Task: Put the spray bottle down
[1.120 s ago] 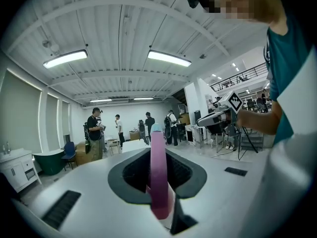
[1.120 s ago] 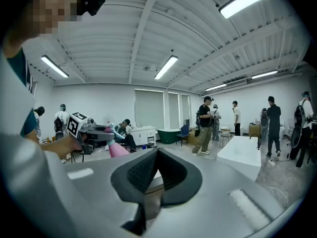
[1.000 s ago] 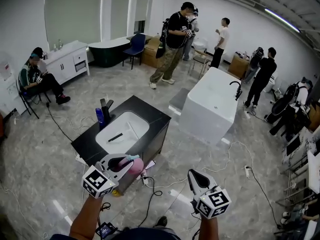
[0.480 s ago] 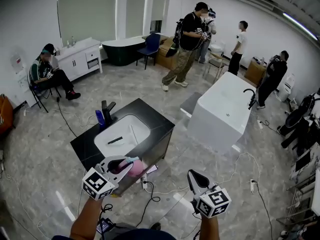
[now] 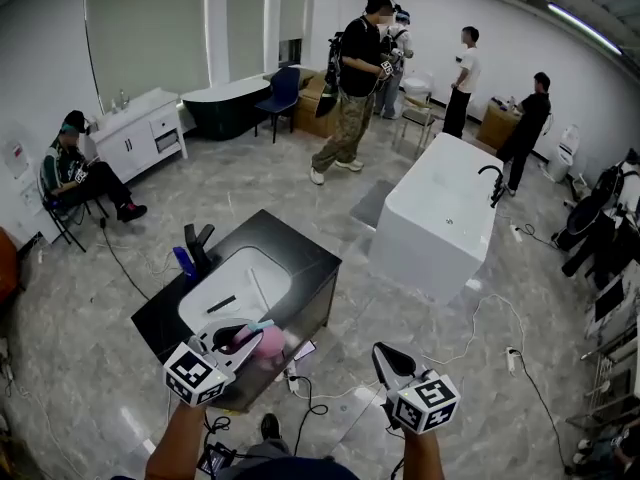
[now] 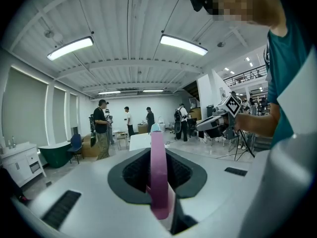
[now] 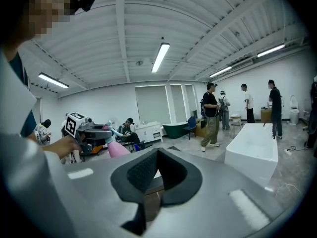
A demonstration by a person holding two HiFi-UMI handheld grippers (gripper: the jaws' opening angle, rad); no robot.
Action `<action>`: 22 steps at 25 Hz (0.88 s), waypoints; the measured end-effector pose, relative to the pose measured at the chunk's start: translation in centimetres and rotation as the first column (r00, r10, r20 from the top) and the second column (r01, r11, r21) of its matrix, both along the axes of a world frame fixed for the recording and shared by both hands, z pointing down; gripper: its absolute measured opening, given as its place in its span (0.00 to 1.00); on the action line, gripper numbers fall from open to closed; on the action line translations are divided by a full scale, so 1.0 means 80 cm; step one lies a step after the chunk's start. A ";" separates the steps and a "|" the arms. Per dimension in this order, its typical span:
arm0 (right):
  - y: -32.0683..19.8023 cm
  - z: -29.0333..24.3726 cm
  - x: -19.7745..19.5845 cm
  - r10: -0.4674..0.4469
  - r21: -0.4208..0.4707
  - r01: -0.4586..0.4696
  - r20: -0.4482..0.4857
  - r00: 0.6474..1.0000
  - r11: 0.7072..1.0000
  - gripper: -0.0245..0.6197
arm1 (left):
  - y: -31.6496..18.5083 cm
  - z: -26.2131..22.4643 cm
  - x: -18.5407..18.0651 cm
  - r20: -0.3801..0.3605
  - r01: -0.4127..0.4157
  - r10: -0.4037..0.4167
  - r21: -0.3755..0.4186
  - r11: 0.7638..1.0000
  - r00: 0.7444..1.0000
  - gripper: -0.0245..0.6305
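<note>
A pink spray bottle (image 5: 264,344) with a pale blue nozzle lies tilted in my left gripper (image 5: 240,334), which is shut on it, over the front edge of the black vanity top (image 5: 292,245). In the left gripper view the bottle (image 6: 158,178) stands edge-on between the dark pads. From the right gripper view the same bottle (image 7: 118,149) shows at the left. My right gripper (image 5: 384,358) hangs shut and holds nothing, above the floor to the right of the vanity.
The vanity holds a white basin (image 5: 250,271) with a black item (image 5: 222,303) in it, a black faucet (image 5: 198,242) and a blue bottle (image 5: 183,261). A white bathtub (image 5: 440,213) stands to the right. Cables (image 5: 305,403) trail over the floor. Several people stand farther back.
The head view has swung a little, so the vanity sits lower and further left. Both grippers keep their places, and the left one still grips the bottle.
</note>
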State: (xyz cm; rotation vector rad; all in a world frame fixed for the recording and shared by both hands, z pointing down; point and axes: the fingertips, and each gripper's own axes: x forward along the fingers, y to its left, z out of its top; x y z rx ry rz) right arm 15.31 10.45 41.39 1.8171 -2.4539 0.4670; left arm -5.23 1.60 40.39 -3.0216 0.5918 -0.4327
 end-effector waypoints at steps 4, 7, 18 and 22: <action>-0.035 -0.026 0.007 0.094 0.027 -0.093 -0.006 0.996 0.995 0.05 | -0.063 -0.015 0.016 -0.023 -0.096 0.096 0.019 0.995 0.995 0.13; -0.067 -0.035 -0.004 0.136 0.038 -0.135 -0.027 0.990 0.990 0.05 | -0.111 -0.021 0.002 -0.048 -0.121 0.122 0.029 0.992 0.991 0.13; -0.161 -0.023 -0.018 0.205 -0.003 -0.205 -0.046 0.978 0.979 0.05 | -0.238 -0.021 0.004 -0.083 -0.178 0.180 0.029 0.984 0.980 0.13; -0.198 -0.008 -0.018 0.172 -0.025 -0.173 -0.053 0.984 0.985 0.05 | -0.276 -0.006 0.002 -0.094 -0.139 0.139 0.008 0.990 0.986 0.13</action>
